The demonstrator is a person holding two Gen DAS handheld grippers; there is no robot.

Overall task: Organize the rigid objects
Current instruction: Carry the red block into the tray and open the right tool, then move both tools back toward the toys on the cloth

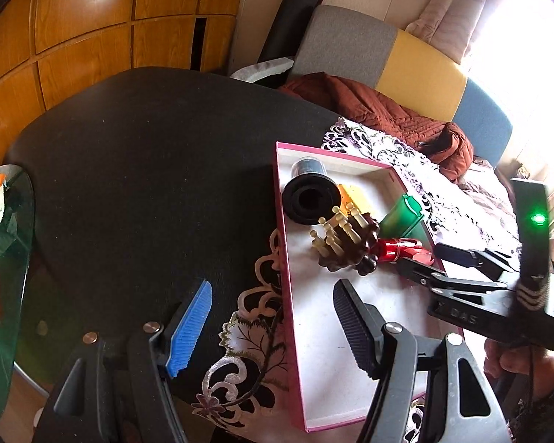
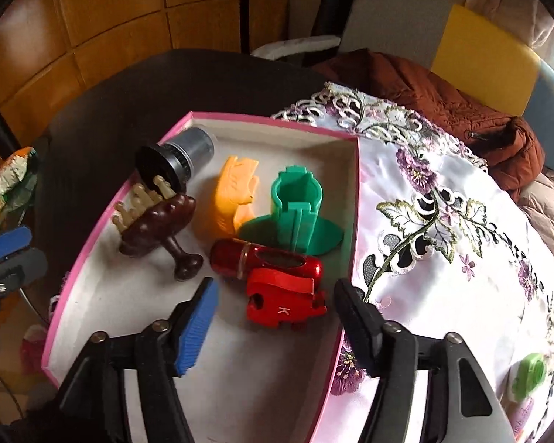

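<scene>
A pink-rimmed box [image 2: 92,236] [image 1: 288,295] lies on the table and holds several items: a black-capped jar [image 2: 181,155] [image 1: 310,195], a brown wooden massager with pale pegs [image 2: 158,221] [image 1: 347,243], a yellow plastic piece [image 2: 232,192], a green plastic holder [image 2: 295,206] [image 1: 402,214], a red metallic tube [image 2: 266,258] [image 1: 395,251] and a red block marked K [image 2: 284,299]. My right gripper [image 2: 273,317] is open just above the red block, empty; it shows in the left wrist view [image 1: 424,262]. My left gripper [image 1: 273,317] is open and empty over the box's near left edge.
A white embroidered cloth [image 2: 443,221] covers the table right of the box, with a green round item [image 2: 532,373] at its right edge. The dark tabletop [image 1: 147,155] lies left of the box. A brown jacket [image 2: 461,107] lies on the bench behind. A glass side table [image 1: 3,258] stands left.
</scene>
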